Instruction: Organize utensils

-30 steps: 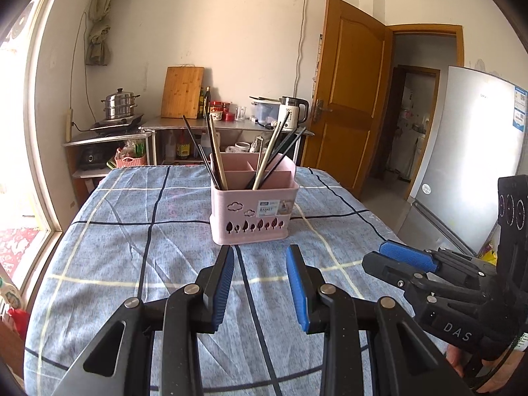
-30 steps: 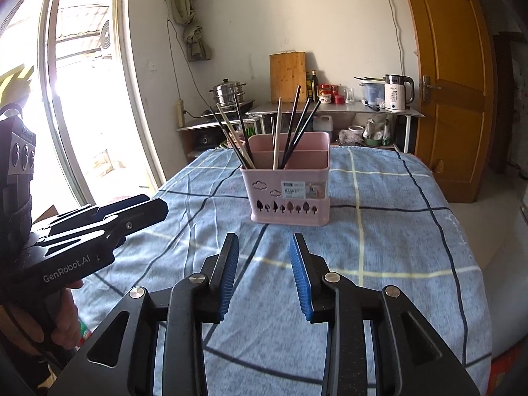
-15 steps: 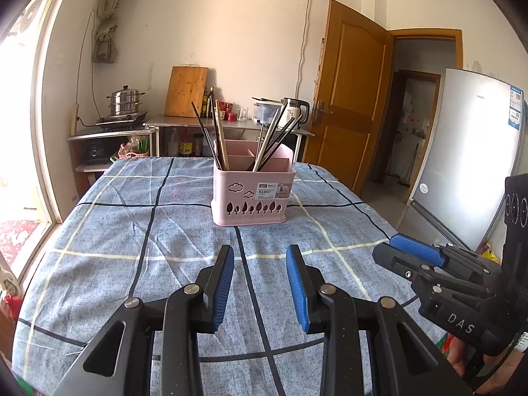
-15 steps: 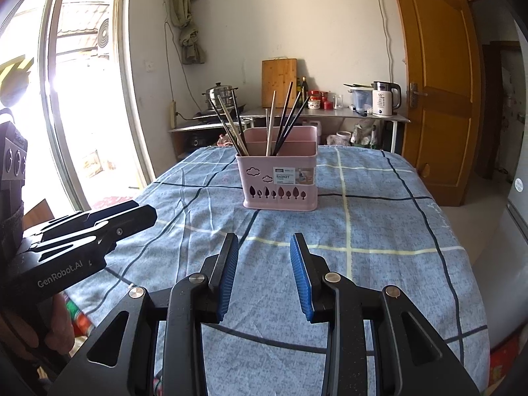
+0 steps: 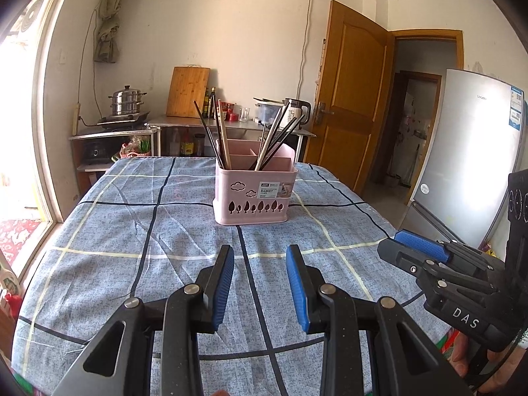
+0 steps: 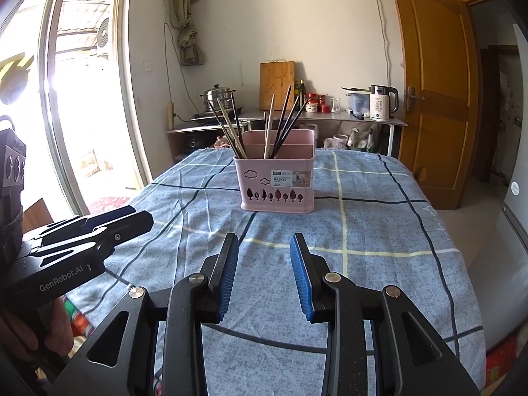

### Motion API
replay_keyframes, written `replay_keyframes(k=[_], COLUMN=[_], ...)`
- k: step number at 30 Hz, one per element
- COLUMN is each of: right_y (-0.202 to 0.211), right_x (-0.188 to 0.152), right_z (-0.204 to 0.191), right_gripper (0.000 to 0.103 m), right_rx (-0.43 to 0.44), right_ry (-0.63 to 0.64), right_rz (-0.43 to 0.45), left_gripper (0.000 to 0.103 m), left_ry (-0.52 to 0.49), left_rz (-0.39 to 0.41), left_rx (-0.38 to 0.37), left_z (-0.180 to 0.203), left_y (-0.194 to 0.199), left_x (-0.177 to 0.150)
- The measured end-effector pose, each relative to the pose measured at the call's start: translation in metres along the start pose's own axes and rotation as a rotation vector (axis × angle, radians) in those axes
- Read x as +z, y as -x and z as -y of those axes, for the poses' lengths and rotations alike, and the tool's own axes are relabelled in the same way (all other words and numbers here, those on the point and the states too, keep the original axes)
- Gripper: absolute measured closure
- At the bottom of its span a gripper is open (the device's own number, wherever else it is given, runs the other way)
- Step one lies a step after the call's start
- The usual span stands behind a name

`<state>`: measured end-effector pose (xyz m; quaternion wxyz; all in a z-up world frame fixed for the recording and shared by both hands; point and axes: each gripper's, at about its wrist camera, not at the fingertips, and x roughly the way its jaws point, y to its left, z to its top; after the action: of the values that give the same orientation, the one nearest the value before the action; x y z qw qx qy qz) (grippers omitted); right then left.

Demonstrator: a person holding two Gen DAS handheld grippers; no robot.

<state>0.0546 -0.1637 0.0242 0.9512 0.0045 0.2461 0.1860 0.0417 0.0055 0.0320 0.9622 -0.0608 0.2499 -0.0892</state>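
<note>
A pink utensil basket (image 5: 252, 194) stands upright on the blue checked tablecloth (image 5: 132, 231), also in the right wrist view (image 6: 277, 181). Several chopsticks (image 5: 221, 138) lean in its compartments, dark and light ones (image 6: 270, 125). My left gripper (image 5: 260, 264) is open and empty, well short of the basket. My right gripper (image 6: 265, 252) is open and empty, also short of it. Each gripper shows in the other's view: the right one (image 5: 419, 247) at the right edge, the left one (image 6: 115, 221) at the left.
A fridge (image 5: 472, 151) stands right of the table and a wooden door (image 5: 349, 99) behind it. A counter with a pot (image 5: 127, 102), cutting board (image 5: 188, 90) and kettle (image 6: 381, 102) lines the back wall. A window (image 6: 82, 99) is at the left.
Both grippers have pulled back from the basket and away over the table; the basket now looks farther off. Both stay open and empty.
</note>
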Motion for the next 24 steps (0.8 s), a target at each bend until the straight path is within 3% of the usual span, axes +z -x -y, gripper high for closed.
replay_keyframes(k=[24], right_y=[-0.0003], right_x=[0.0004], right_z=[0.0042], right_gripper=[0.069], right_rx=[0.001], right_ry=[-0.01], right_rz=[0.0], left_gripper=[0.071], left_ry=[-0.031], left_rz=[-0.006], left_rx=[0.004], left_z=[0.0068], left_y=[-0.0025], left_x=[-0.0036])
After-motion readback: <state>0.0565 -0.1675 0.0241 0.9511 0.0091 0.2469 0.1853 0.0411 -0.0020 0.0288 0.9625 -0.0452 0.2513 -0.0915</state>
